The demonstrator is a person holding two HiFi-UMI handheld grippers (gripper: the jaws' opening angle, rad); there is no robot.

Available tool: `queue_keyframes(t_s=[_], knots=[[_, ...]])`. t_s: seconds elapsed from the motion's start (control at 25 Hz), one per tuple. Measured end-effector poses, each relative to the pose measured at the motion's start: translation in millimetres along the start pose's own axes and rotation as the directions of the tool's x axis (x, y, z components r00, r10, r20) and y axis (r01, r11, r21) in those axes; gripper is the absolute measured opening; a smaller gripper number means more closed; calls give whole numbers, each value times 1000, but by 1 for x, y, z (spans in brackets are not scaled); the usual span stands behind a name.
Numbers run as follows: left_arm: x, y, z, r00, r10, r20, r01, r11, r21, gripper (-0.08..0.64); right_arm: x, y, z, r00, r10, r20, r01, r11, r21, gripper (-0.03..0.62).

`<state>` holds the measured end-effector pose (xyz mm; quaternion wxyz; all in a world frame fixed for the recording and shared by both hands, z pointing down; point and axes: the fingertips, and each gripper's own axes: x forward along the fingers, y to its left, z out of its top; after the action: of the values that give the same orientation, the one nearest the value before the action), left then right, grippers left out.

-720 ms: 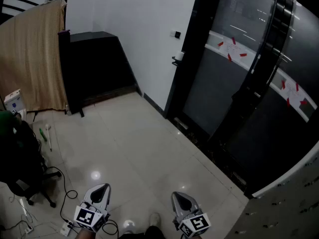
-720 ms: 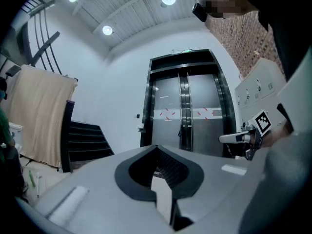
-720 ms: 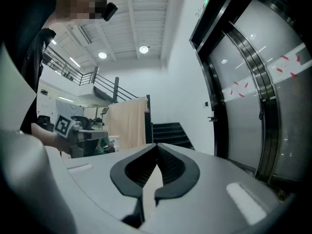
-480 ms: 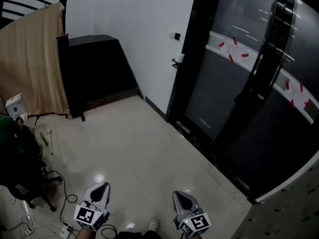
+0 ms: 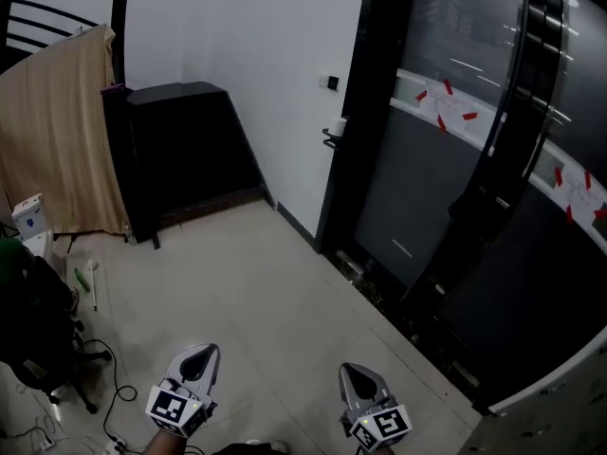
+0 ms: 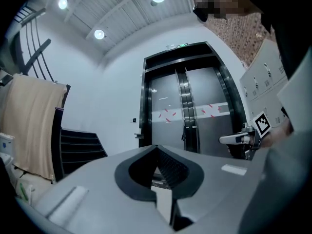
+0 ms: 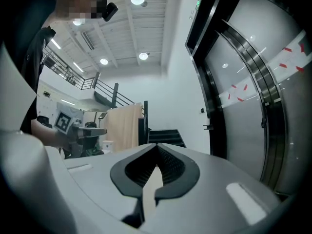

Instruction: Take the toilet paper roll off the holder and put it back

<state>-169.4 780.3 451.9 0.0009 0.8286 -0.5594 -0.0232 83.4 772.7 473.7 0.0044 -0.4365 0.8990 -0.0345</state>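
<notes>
- The dark glass doors [image 5: 474, 188] fill the right side, shut and marked with red tape strips, probably so that nobody walks into the glass.
- The tiled floor [image 5: 256, 301] lies open between the person and the white wall [image 5: 266, 55].
- A black cabinet [image 5: 185, 145] stands at the floor's far edge, and a beige cloth [image 5: 57, 131] hangs beside it.
- An office chair [image 5: 33, 320] sits at the floor's left edge.
- The left gripper [image 5: 199, 356] and right gripper [image 5: 360, 375] are held low and level over the near edge. Both have their jaws pressed together on nothing, which looks like a carrying posture while the person is well apart from the target.
- A small black bracket [image 5: 334, 133] by the door frame carries something white. It is likely the toilet paper roll on its holder, but it is too small to be sure.
</notes>
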Motion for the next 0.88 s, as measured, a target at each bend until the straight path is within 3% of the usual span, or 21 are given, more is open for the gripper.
queue_keyframes(t_s=[0.32,0.56,0.88], knots=[[51,-13,-7,1000,-1,-30,0,1000,-13,2,14,-50,-8,1000,-1,-12,2,999,40,14],[85,7,-28,999,-3,-50,1,1000,-25,2,42,-67,-18,999,-10,-32,11,999,48,14],[178,45,-43,996,-86,-26,84,995,-56,2,100,-119,-8,993,-113,-35,114,993,17,14]])
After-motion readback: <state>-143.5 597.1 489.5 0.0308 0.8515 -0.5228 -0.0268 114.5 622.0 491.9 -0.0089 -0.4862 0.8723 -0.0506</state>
